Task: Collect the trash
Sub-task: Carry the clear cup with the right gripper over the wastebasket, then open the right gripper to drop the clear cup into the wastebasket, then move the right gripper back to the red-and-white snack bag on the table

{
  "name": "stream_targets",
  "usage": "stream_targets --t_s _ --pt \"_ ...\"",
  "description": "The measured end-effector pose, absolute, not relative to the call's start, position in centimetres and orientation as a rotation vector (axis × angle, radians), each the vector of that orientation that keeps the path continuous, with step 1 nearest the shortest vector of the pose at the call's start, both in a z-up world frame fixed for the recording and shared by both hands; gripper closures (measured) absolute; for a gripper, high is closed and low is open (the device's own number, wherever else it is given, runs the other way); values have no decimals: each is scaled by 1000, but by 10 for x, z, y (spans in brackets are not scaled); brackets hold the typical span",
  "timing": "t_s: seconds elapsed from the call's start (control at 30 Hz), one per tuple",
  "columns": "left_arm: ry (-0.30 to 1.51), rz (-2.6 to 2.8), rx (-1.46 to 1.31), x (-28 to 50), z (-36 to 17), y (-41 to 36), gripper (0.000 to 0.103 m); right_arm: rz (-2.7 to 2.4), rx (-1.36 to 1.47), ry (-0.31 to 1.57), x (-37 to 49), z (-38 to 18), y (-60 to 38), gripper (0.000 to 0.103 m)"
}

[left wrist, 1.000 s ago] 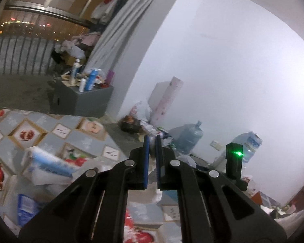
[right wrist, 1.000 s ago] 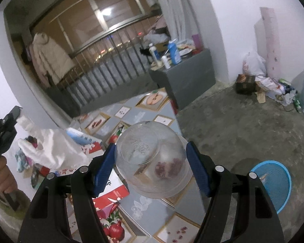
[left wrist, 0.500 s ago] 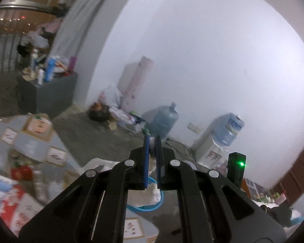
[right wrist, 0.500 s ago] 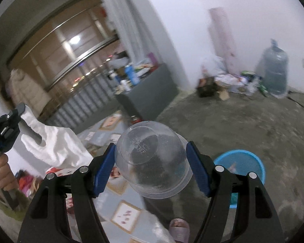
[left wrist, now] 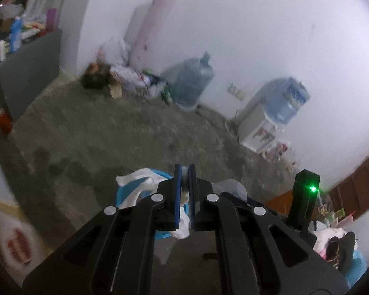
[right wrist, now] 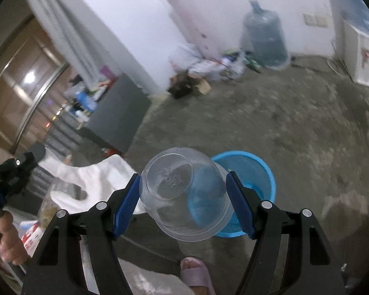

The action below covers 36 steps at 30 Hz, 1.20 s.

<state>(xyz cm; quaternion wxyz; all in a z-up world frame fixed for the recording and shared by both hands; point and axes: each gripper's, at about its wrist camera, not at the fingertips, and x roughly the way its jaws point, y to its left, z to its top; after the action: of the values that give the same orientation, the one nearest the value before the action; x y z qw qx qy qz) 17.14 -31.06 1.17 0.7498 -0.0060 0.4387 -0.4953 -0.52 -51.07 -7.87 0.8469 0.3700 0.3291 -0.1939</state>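
The right gripper [right wrist: 183, 200] is clamping a clear bowl [right wrist: 184, 196] just near of the blue bin [right wrist: 254, 172]; the left gripper [left wrist: 184, 196] is pinching a white bag [left wrist: 183, 221] over it.

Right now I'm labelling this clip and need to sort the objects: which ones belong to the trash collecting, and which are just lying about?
Part of the job:
- clear plastic bowl, held between the right gripper fingers
- white plastic bag, pinched by the left gripper
- blue bin on the floor

Just lying about:
- water jug
- water dispenser
- grey cabinet
- pink slipper
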Motion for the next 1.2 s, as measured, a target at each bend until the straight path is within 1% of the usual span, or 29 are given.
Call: stream_targets --t_s 0.23,0.3,0.33,0.37,0.5,0.57,0.7,0.83,0.9,0.93,1.03,1.17,1.2 --pt "1057 -1066 64 184 -52 -381 98 -439 867 739 14 -136 -555 33" --pt "1088 -1037 87 187 -71 -394 88 -444 896 753 18 -152 -564 31" --pt "1099 -1029 93 190 -77 -398 76 -455 914 766 22 -163 -569 28" --pt "1109 -1017 98 193 -82 -400 66 -459 925 772 24 -169 -571 23" --pt "1113 -982 90 199 -89 -401 60 -477 943 793 27 -186 -577 23" --pt "1094 -973 90 199 -86 -396 59 -473 940 788 27 -185 -577 23" --pt "1034 -959 117 194 -71 -382 59 -468 913 770 25 -172 -569 23" --pt "1000 -959 99 186 -48 -365 59 -447 853 746 23 -140 -550 23" --pt "976 -962 85 180 -34 -353 56 -432 820 734 22 -126 -542 23" --pt "962 -959 81 177 -27 -346 51 -420 799 726 23 -117 -536 23" --pt "911 -952 69 167 -5 -321 49 -388 748 705 21 -92 -518 23" --pt "834 -932 44 151 27 -273 41 -347 695 674 19 -62 -492 23" --pt "821 -926 36 147 33 -263 40 -336 683 669 19 -55 -485 23"
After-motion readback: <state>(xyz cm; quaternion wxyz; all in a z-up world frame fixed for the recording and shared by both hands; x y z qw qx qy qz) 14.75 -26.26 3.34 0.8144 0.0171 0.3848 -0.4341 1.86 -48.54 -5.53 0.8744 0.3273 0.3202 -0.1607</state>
